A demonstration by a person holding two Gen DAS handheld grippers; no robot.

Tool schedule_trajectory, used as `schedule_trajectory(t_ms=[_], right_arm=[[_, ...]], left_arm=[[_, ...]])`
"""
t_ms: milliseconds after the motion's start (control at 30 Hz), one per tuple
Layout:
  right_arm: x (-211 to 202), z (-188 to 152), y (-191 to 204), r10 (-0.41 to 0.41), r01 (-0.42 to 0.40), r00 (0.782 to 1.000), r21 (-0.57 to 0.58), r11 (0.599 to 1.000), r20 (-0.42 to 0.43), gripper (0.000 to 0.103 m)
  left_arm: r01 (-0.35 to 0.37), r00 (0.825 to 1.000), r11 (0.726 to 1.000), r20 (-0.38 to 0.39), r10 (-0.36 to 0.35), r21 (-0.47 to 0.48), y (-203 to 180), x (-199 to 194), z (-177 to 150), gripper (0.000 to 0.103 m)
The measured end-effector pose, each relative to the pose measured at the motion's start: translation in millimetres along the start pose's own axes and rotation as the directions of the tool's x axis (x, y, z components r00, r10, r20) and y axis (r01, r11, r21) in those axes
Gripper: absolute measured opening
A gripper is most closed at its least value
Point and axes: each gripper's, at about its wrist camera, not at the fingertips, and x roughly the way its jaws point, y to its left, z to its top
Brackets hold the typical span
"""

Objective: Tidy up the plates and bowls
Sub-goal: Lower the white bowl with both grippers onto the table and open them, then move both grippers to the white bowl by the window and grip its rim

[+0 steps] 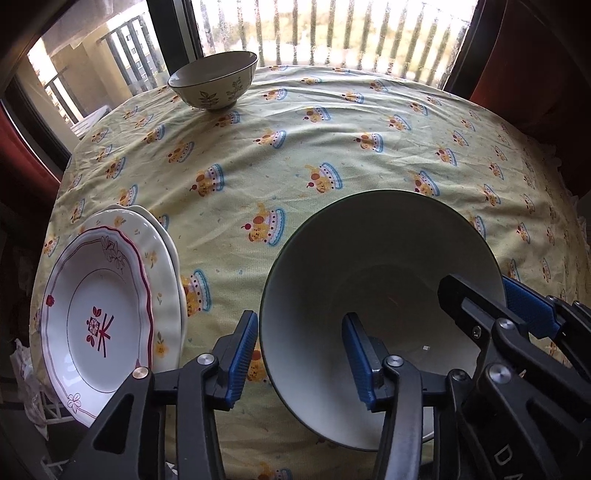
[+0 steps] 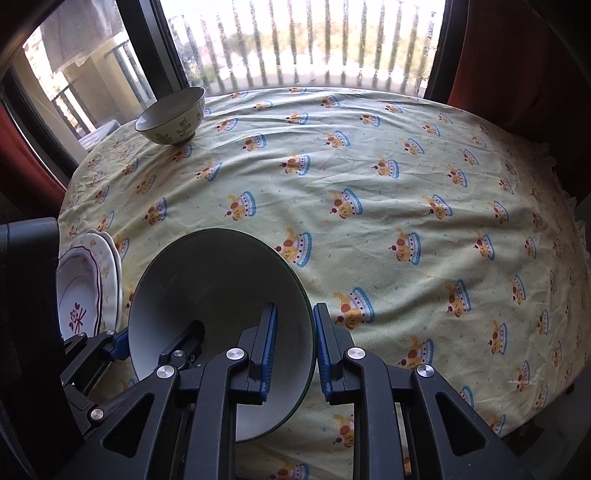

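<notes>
A large white bowl with a dark rim sits near the front of the table, also seen in the right wrist view. My left gripper is open and straddles its left rim, one blue pad outside and one inside, with gaps on both sides. My right gripper straddles the right rim with its pads loose, and shows in the left wrist view. A small leaf-patterned bowl stands at the far left edge. A stack of plates lies front left, the top one red-trimmed.
A yellow printed tablecloth covers the round table. A window with railings runs behind it, with red curtains at the sides. The stack of plates overhangs the table's left edge.
</notes>
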Motion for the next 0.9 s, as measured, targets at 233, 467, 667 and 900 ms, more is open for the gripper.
schedule_trajectory(t_ms=[233, 467, 667, 900], right_arm=[[-21.3, 13.2, 14.7, 0.035, -0.035, 0.998, -0.007, 0.999, 0.043, 0.06], [-40.6, 34.2, 41.8, 0.057, -0.056, 0.995, -0.015, 0.998, 0.084, 0.07], [-49.0, 57.2, 77.5, 0.035, -0.034, 0.989, -0.01, 0.999, 0.144, 0.07], [-50.0, 93.7, 118.8, 0.015, -0.024, 0.983, 0.047, 0.999, 0.185, 0.07]], left_arm=[[0.005, 0.998, 1.0, 0.056, -0.004, -0.023, 18.9, -30.9, 11.4, 0.076], [0.002, 0.993, 0.999, 0.114, 0.002, -0.039, 48.4, -53.3, 30.7, 0.081], [0.015, 0.987, 1.0, 0.163, -0.015, 0.003, 81.3, -61.2, 56.9, 0.081], [0.025, 0.972, 0.998, 0.23, -0.037, 0.058, 122.9, -69.1, 97.7, 0.081]])
